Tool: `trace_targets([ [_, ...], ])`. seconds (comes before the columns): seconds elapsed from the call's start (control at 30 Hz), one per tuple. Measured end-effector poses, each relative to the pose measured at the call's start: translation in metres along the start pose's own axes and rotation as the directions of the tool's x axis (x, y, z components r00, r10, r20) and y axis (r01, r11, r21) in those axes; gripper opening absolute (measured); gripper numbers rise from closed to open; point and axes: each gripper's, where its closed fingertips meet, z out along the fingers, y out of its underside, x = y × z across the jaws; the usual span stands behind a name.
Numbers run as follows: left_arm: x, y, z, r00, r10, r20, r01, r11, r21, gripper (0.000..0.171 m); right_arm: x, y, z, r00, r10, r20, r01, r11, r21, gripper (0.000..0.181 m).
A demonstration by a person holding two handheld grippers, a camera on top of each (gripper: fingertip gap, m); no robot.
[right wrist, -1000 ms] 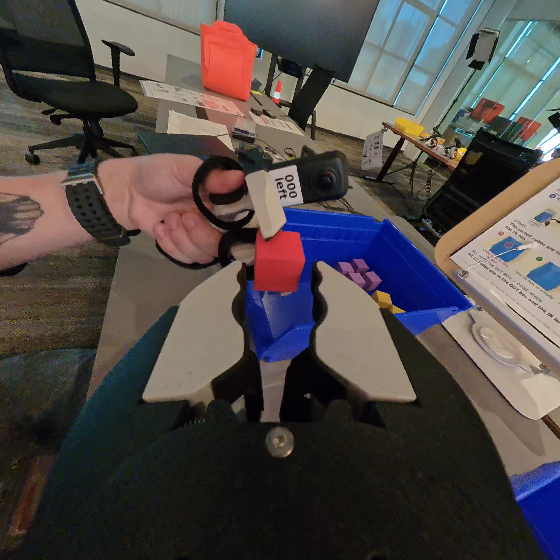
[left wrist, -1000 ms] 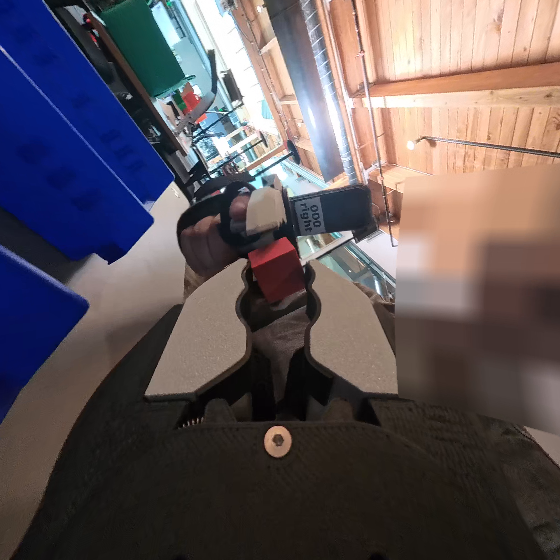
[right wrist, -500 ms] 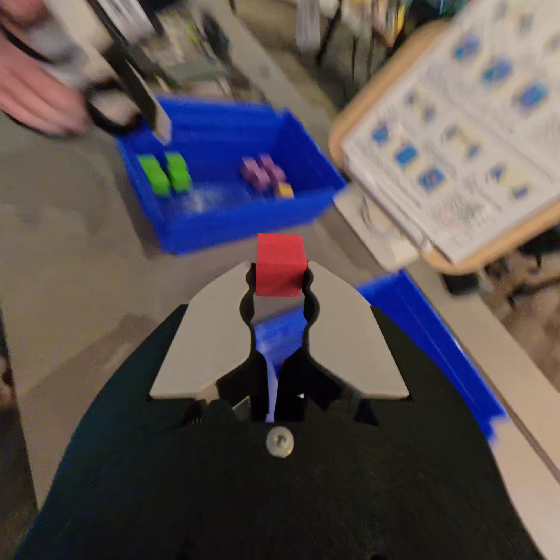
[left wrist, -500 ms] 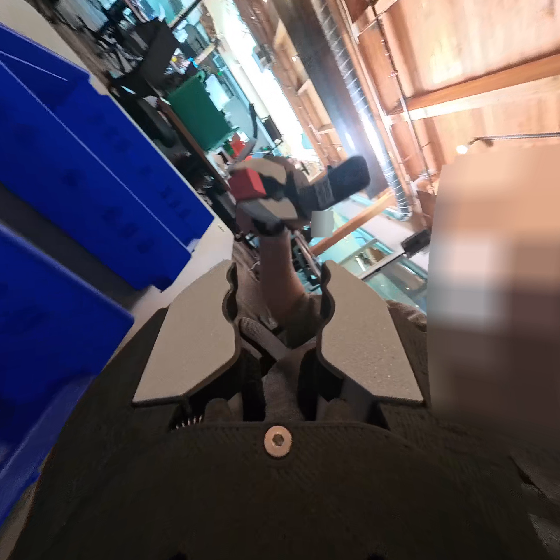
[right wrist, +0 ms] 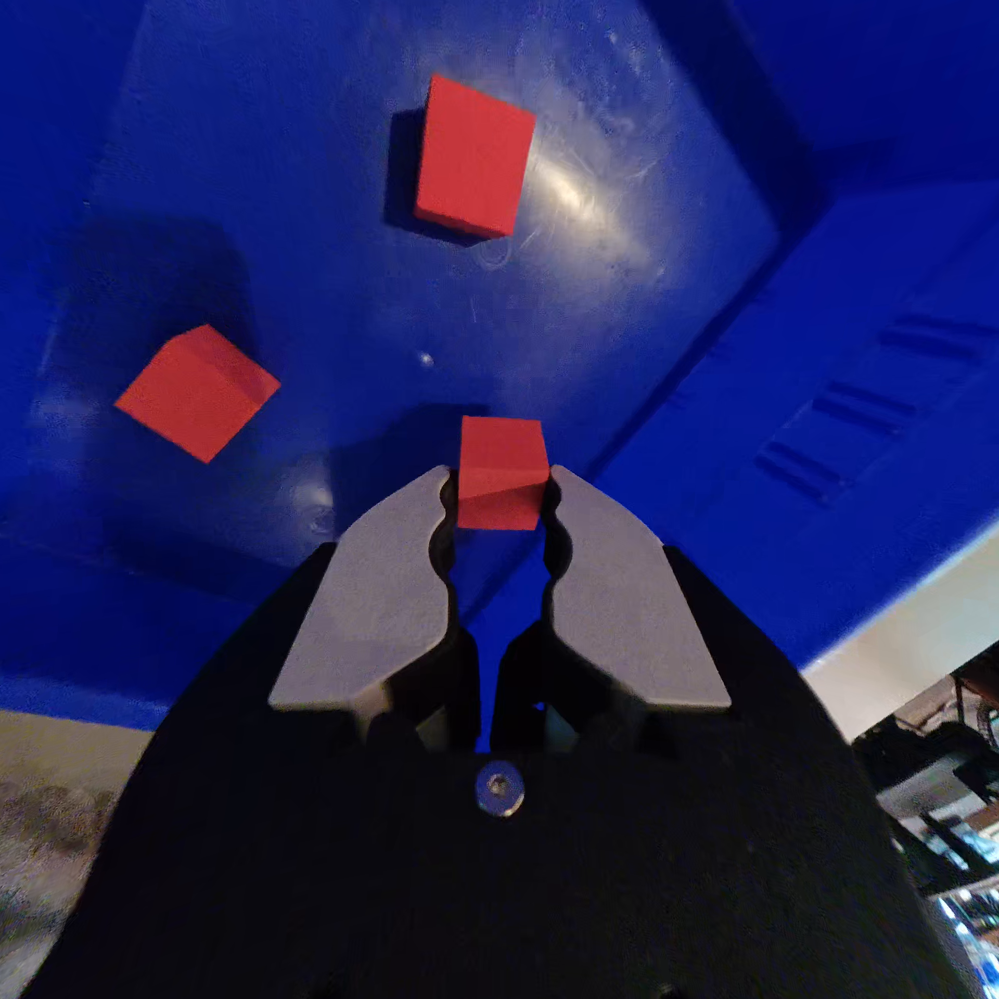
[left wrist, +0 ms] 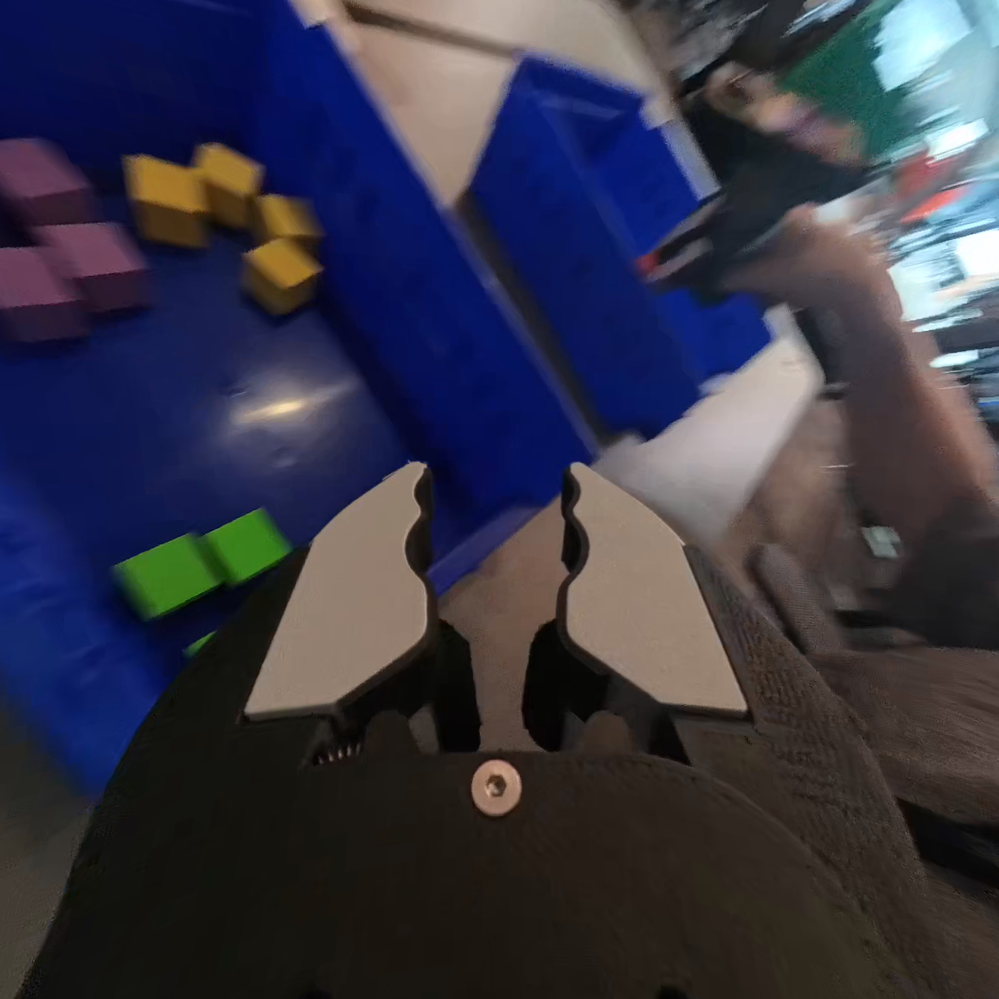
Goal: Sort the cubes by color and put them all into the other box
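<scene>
My right gripper [right wrist: 500,473] is shut on a red cube [right wrist: 500,470] and holds it inside a blue bin [right wrist: 811,346], just above its floor. Two more red cubes lie on that floor, one ahead [right wrist: 473,157] and one to the left [right wrist: 197,392]. My left gripper [left wrist: 494,489] is open and empty, over the near right corner of another blue bin [left wrist: 432,324]. That bin holds yellow cubes [left wrist: 227,216], purple cubes [left wrist: 54,254] and green cubes [left wrist: 200,562]. The left wrist view is blurred.
A second blue bin [left wrist: 584,227] stands behind the first in the left wrist view, with pale table [left wrist: 703,459] between and beside them. A person's sleeve [left wrist: 892,432] is at the right. Table edge [right wrist: 892,643] and carpet [right wrist: 48,821] show beside the right bin.
The left gripper let go of the red cube and the right took it. The right gripper carried it down into the bin. The left gripper swung down over the bin of mixed cubes.
</scene>
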Motion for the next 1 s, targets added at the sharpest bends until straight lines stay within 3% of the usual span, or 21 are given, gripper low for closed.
trace_targets([
  [0.2,-0.05,0.016,-0.004,0.937,0.112,0.331,-0.032,0.971,-0.239,0.045,-0.005,0.006,0.021,0.998,-0.008,0.065,0.018,0.988,-0.153,0.03],
  [0.33,-0.055,0.012,0.001,0.919,0.143,0.367,-0.042,0.962,-0.269,0.045,-0.004,0.003,0.022,0.997,-0.005,0.083,0.017,0.989,-0.146,0.037],
  [0.4,-0.056,0.011,0.001,0.913,0.148,0.38,-0.043,0.962,-0.27,0.045,0.0,0.003,0.02,0.998,-0.01,0.057,0.017,0.99,-0.139,0.06],
  [0.47,-0.057,0.009,0.001,0.908,0.155,0.388,-0.05,0.963,-0.265,0.045,0.002,0.002,0.013,0.999,-0.02,0.044,0.025,0.994,-0.108,0.069],
  [0.57,-0.056,0.005,0.0,0.906,0.166,0.388,-0.064,0.963,-0.263,0.045,0.004,-0.005,-0.013,1.0,-0.009,0.024,0.008,1.0,0.01,0.068],
  [0.67,-0.056,-0.001,0.001,0.896,0.217,0.388,-0.11,0.954,-0.279,0.045,0.0,-0.015,-0.055,1.0,0.011,-0.009,-0.009,0.973,0.23,0.066],
  [0.8,-0.065,-0.005,0.008,0.849,0.387,0.358,-0.246,0.892,-0.38,0.045,-0.023,-0.018,-0.109,0.997,-0.001,-0.074,0.04,0.843,0.536,0.065],
  [0.9,-0.076,-0.011,0.02,0.807,0.497,0.32,-0.329,0.828,-0.454,0.049,-0.045,-0.01,-0.127,0.996,-0.011,-0.084,0.063,0.768,0.638,0.062],
  [1.0,-0.068,-0.036,0.049,0.776,0.584,0.24,-0.462,0.784,-0.415,0.051,-0.065,-0.007,-0.13,0.999,-0.022,-0.046,0.048,0.714,0.698,0.057],
])
